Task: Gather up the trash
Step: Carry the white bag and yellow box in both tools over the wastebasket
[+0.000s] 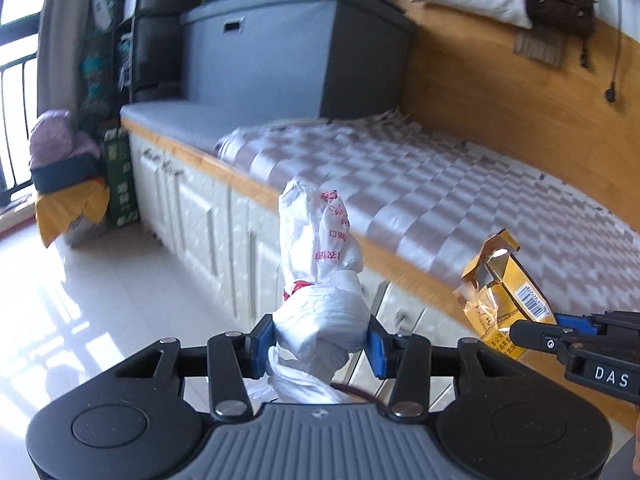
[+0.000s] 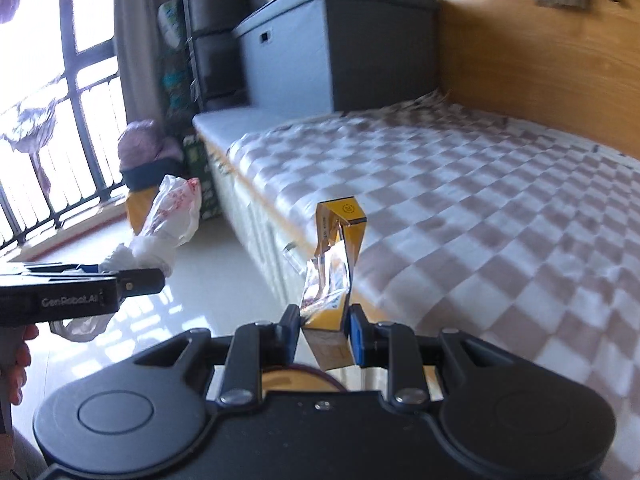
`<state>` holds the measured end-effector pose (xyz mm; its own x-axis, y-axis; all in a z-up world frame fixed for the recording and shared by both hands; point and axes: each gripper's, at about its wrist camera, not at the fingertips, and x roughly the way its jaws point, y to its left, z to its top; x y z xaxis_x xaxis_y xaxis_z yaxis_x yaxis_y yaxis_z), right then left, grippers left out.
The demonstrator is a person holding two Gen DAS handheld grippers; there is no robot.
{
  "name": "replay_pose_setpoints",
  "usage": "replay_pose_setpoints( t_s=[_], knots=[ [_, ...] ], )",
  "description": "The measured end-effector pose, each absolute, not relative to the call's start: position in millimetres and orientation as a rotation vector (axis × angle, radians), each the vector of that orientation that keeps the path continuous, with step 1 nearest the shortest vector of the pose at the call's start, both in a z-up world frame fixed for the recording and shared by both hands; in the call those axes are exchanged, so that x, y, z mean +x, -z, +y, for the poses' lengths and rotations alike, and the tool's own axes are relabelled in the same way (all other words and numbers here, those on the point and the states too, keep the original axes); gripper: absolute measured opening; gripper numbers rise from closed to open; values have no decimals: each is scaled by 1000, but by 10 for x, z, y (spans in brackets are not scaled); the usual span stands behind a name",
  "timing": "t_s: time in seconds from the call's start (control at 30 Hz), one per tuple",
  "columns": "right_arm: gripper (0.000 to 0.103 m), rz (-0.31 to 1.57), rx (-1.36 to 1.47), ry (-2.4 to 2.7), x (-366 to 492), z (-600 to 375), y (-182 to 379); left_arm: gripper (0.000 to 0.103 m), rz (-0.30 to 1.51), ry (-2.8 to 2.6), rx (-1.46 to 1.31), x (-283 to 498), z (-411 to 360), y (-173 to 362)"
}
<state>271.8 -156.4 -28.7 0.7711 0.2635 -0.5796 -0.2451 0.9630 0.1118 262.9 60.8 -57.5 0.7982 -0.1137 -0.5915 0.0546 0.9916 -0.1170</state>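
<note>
Trash bag (image 1: 320,312) pinched in left gripper (image 1: 321,340), empty yellow packet (image 2: 332,280) clamped in right gripper (image 2: 325,330)

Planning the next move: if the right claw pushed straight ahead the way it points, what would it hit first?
Probably the checkered bed cover near the bed's edge. The right claw, shut on the yellow pack, aims there, though depth is unclear.

Right gripper (image 2: 323,330): clamped on yellow cigarette pack (image 2: 334,280), torn open, upright. Left gripper (image 2: 132,276), near left: gripping white plastic bag (image 2: 168,220). Checkered bed (image 2: 460,200), right. Grey box (image 2: 320,48), far.
</note>
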Motion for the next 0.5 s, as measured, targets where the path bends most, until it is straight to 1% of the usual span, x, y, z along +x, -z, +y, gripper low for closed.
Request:
replay_pose_setpoints(
  t_s=[0.27, 0.5],
  knots=[
    [27, 748, -13, -338, 2838, -1259, 686, 47, 749, 79, -108, 2661, 683, 1033],
    [27, 854, 0, -336, 3052, -1219, 1063, 47, 858, 65, -126, 2855, 701, 1428]
  ],
)
